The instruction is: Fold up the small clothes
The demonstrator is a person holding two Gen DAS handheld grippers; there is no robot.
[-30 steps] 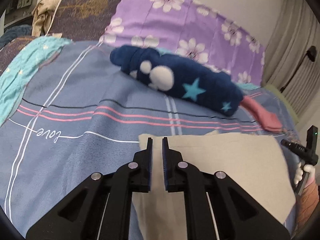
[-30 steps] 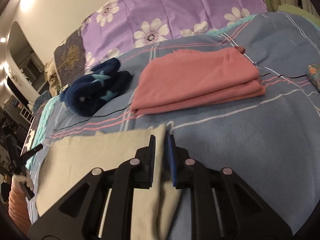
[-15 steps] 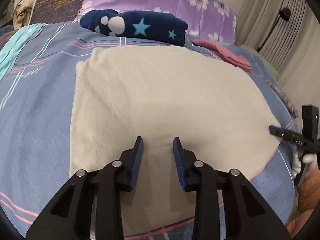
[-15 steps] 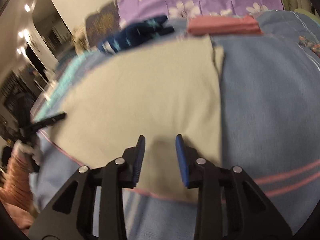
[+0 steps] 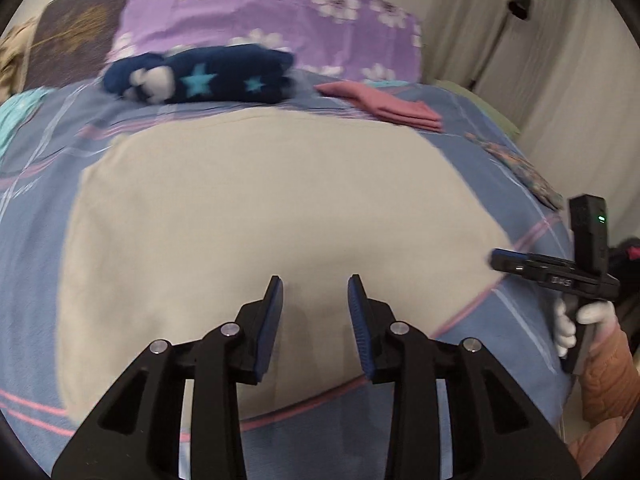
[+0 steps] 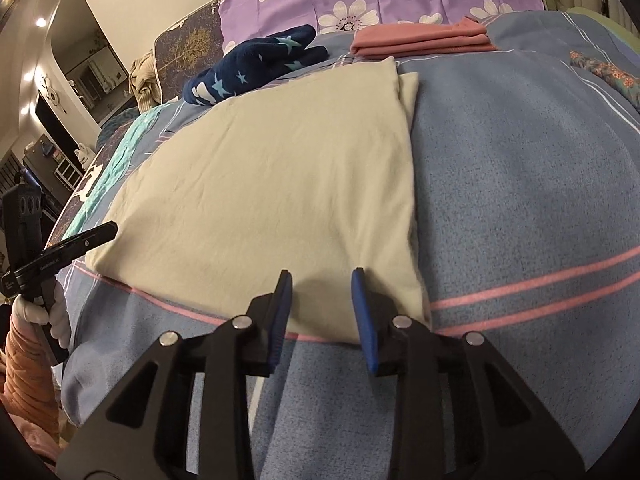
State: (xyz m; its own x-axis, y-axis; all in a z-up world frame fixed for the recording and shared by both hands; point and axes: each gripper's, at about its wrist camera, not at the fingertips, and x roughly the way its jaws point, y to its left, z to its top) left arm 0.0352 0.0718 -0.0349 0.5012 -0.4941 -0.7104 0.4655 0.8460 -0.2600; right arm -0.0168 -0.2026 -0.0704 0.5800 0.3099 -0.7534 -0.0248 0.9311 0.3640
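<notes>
My two grippers hang over the flat cream-coloured folded cloth [image 6: 280, 184] on the bed.

My left gripper [image 5: 315, 280] has its jaws opening, partly apart, and nothing is between them; they sit above the near edge of the cream cloth. My right gripper [image 6: 322, 274] is opening too, partly apart, with nothing in it, above the near right corner of the cream cloth. The cream cloth lies flat on the blue bed cover with pink and white lines [image 6: 520, 200]. Behind the cream cloth, on the far side, is a dark blue fuzzy bundle with light blue stars [image 5: 208, 78]. Next to that bundle, also behind the cream cloth, is a folded pink cloth [image 6: 424, 40]. Further back than both are the purple pillows with white flowers [image 5: 272, 20].
</notes>
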